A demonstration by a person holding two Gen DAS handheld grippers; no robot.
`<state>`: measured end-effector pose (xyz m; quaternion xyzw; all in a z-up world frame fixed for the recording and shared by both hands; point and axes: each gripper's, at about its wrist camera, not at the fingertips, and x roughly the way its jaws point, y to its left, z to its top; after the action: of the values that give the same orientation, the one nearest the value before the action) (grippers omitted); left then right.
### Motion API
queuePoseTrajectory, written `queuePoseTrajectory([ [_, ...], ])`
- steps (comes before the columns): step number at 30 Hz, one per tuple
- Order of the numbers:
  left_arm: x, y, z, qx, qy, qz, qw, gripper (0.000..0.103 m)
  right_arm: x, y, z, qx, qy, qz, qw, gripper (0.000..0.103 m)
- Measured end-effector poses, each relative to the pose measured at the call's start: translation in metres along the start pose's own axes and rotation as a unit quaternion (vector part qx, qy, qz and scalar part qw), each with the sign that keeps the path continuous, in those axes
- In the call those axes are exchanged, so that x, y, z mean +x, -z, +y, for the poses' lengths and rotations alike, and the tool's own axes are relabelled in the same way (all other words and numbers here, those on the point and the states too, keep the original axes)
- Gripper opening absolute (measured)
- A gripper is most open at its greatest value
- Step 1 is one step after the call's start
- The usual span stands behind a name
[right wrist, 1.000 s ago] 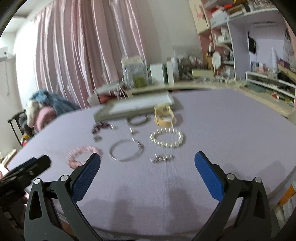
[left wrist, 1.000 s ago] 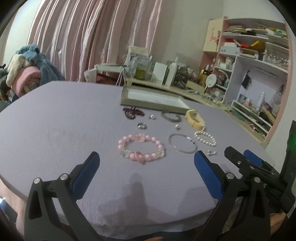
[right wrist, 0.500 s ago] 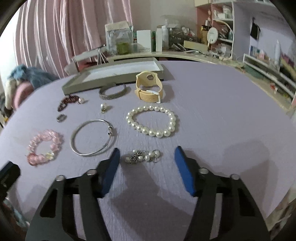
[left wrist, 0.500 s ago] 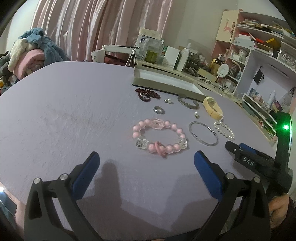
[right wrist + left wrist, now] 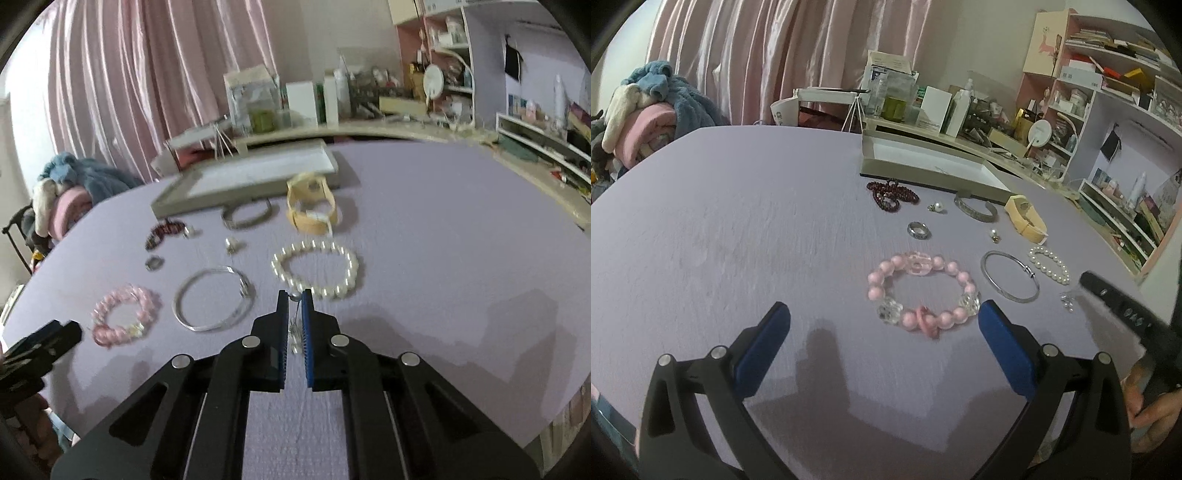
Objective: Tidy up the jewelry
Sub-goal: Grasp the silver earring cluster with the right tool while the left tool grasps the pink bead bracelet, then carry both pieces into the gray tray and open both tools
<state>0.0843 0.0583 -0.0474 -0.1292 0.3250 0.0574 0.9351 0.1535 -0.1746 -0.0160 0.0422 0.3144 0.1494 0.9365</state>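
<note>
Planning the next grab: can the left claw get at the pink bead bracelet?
Probably yes. The left claw is open, and the pink bead bracelet lies flat just ahead between its fingers, with nothing in between.

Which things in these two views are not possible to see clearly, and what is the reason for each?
- Small silver piece, right wrist view: mostly hidden between the right gripper fingers; its type is unclear.
- Same piece, left wrist view: too small and blurred.
- Tray inside, both views: seen too flat and blurred; contents unclear.
- Ring, right wrist view: motion blur hides detail.
- Left gripper: open, holding nothing.
</note>
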Motion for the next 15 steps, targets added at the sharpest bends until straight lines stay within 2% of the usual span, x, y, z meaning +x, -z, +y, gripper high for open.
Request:
queuePoseTrajectory([
  [3,0.005,-0.008,-0.002,0.009,-0.005,0.010,0.9999,0.095,-0.002,-0.003,0.001,0.000,-0.007,-0.006,1.000,0.007],
  [11,0.024,-0.030,0.006,-0.007,0.002,0.047,0.9989,0.065,0.001,0.000,0.002,0.002,-0.018,0.001,1.000,0.008],
  [15,0.035,-0.033,0.003,0.006,-0.002,0.067,0.9978,0.049,0.002,0.000,0.003,0.004,-0.021,0.003,1.000,0.008],
])
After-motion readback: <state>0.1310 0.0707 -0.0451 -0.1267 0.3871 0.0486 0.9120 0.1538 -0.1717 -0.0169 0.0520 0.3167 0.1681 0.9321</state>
